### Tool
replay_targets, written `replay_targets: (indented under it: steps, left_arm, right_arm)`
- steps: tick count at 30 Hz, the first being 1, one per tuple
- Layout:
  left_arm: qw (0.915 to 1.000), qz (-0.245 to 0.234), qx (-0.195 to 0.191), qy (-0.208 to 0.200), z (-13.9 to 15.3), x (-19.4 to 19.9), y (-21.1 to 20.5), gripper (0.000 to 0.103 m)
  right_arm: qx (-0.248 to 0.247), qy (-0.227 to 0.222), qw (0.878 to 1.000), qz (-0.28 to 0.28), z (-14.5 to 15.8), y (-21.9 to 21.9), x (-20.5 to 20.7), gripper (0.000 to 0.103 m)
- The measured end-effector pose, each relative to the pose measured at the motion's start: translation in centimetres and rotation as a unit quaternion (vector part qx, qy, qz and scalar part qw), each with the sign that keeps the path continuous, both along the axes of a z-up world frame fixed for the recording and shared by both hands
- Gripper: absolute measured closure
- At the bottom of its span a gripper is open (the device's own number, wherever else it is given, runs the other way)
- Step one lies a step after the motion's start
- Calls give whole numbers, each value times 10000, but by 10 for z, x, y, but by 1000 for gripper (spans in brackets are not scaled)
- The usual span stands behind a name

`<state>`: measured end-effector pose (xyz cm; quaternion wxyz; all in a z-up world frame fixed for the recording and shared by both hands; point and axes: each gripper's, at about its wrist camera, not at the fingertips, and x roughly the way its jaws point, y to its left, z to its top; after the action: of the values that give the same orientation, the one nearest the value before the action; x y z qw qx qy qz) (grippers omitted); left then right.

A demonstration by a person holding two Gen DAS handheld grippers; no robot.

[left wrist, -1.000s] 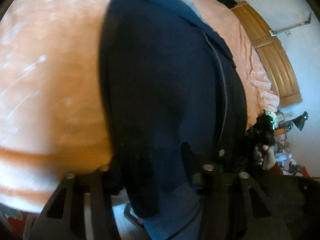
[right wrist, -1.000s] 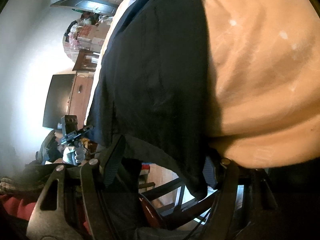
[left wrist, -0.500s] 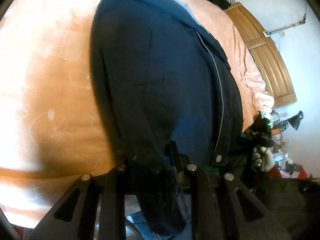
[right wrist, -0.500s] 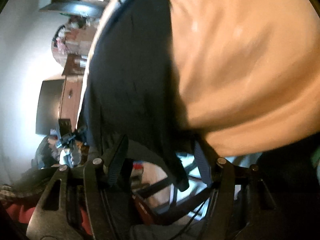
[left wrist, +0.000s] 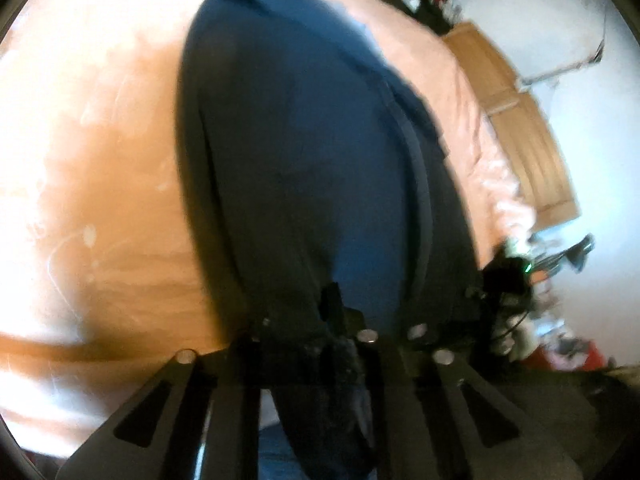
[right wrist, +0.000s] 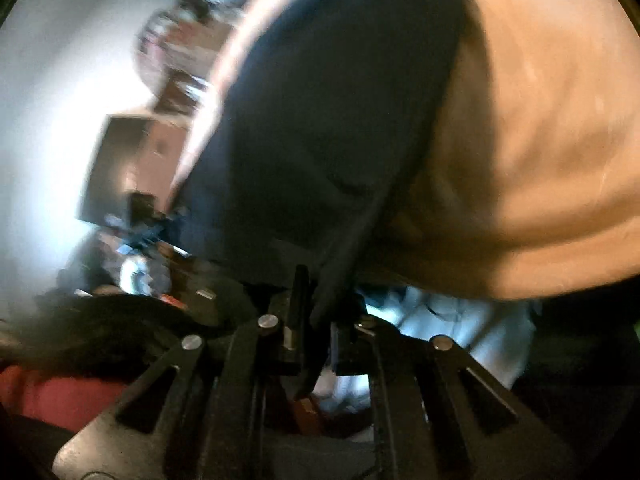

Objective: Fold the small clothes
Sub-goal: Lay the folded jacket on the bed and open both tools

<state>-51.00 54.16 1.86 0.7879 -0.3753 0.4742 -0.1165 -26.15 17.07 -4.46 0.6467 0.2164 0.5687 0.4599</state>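
A dark navy collared shirt (left wrist: 304, 152) lies spread on a peach bedspread (left wrist: 88, 184), its collar at the far end. My left gripper (left wrist: 320, 320) is shut on the shirt's near hem, and cloth bunches between its fingers. In the right wrist view the same shirt (right wrist: 320, 120) runs up the middle of the frame. My right gripper (right wrist: 316, 300) is shut on the other near corner, with a pinched strip of cloth pulled taut from the jaws. The right gripper (left wrist: 508, 276) also shows in the left wrist view, far right. Both views are blurred.
A wooden headboard (left wrist: 520, 136) stands beyond the bed at the right, with clutter below it. A dark cabinet (right wrist: 132, 168) and shelves of clutter (right wrist: 176, 48) stand left of the bed. The bed's near edge (right wrist: 500, 280) drops off close to the grippers. Red cloth (right wrist: 60, 396) shows at lower left.
Both grippers went from open to shut on the shirt's near hem; the left one shut first. The views have shifted and blurred with the motion.
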Motion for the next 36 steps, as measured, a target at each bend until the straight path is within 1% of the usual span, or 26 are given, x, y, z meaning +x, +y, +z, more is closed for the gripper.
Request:
replay_targets:
  steps: [1, 2, 3, 5, 8, 9, 10, 12, 13, 14, 15, 17, 18, 19, 20, 21, 22, 23, 24, 26, 28, 30, 33, 36]
  left_arm:
    - [9990, 137, -301, -309, 15, -3, 4, 98]
    - [9973, 237, -480, -512, 26, -3, 7, 98]
    - [9948, 344, -645, -714, 38, -3, 12, 98]
    - [9883, 524, -899, -1119, 61, 3, 22, 98]
    - [9797, 687, -1161, -1485, 85, 28, 40, 98]
    - [9778, 724, -1188, -1568, 93, 41, 46, 98]
    - [9772, 745, -1136, -1630, 100, 58, 51, 98]
    - [9785, 776, -914, -1676, 113, 99, 63, 98]
    - [9791, 801, -842, -1669, 118, 121, 69, 97]
    - [9797, 828, -753, -1664, 121, 146, 77, 95]
    - [9809, 856, -635, -1627, 123, 170, 84, 93]
    - [9822, 1069, -380, -1496, 119, 222, 105, 81]
    - [9835, 1130, -103, -1411, 114, 248, 112, 62]
    - [9840, 1222, 179, -1285, 108, 271, 119, 45]
    - [9843, 1360, 344, -1067, 96, 296, 129, 41]
    - [9845, 1468, 489, -824, 85, 314, 137, 40]
    - [9841, 1528, 648, -628, 74, 328, 143, 40]
    - [9837, 1572, 710, -515, 63, 338, 147, 40]
    - [9837, 1568, 747, -463, 55, 342, 148, 40]
    - [9842, 1440, 954, -379, 41, 348, 139, 40]
    - [9846, 1281, 1139, -328, 33, 353, 133, 40]
    - [9836, 1120, 1362, -372, 34, 346, 120, 40]
    - [9846, 952, 1338, -600, 38, 327, 106, 40]
    - [9828, 832, 1413, -847, 44, 298, 94, 39]
  right_arm:
    - [218, -63, 9997, -104, 10, -4, 1, 96]
    - [535, -175, 9981, -268, 27, -9, 4, 96]
    - [694, -221, 9967, -349, 37, -9, 8, 96]
    - [1019, -347, 9928, -522, 60, -11, 23, 96]
    - [1317, -508, 9874, -715, 90, -13, 64, 96]
    - [1358, -558, 9861, -772, 98, -13, 81, 96]
    - [1357, -647, 9850, -851, 109, -12, 107, 96]
    - [1256, -783, 9849, -894, 121, -2, 142, 96]
    - [1157, -870, 9853, -908, 126, 1, 166, 96]
    - [1090, -924, 9855, -912, 131, 7, 198, 95]
    - [1082, -938, 9856, -903, 130, 7, 215, 94]
    - [783, -1177, 9834, -1136, 131, 16, 264, 92]
    - [557, -1266, 9824, -1258, 127, 20, 288, 86]
    - [423, -1235, 9828, -1308, 121, 21, 300, 68]
    - [187, -1153, 9818, -1497, 110, 22, 318, 51]
    - [62, -1052, 9805, -1658, 101, 21, 326, 28]
    - [53, -968, 9793, -1775, 91, 17, 332, 28]
    - [44, -914, 9791, -1816, 80, 15, 336, 28]
    - [-72, -911, 9792, -1812, 70, 15, 335, 28]
    - [-359, -911, 9801, -1727, 52, 17, 335, 28]
    - [-627, -849, 9808, -1637, 35, 22, 334, 28]
    - [-698, -772, 9820, -1577, 23, 26, 329, 28]
    - [-732, -888, 9819, -1505, 20, 35, 315, 28]
    - [-932, -1100, 9778, -1520, 19, 36, 294, 28]
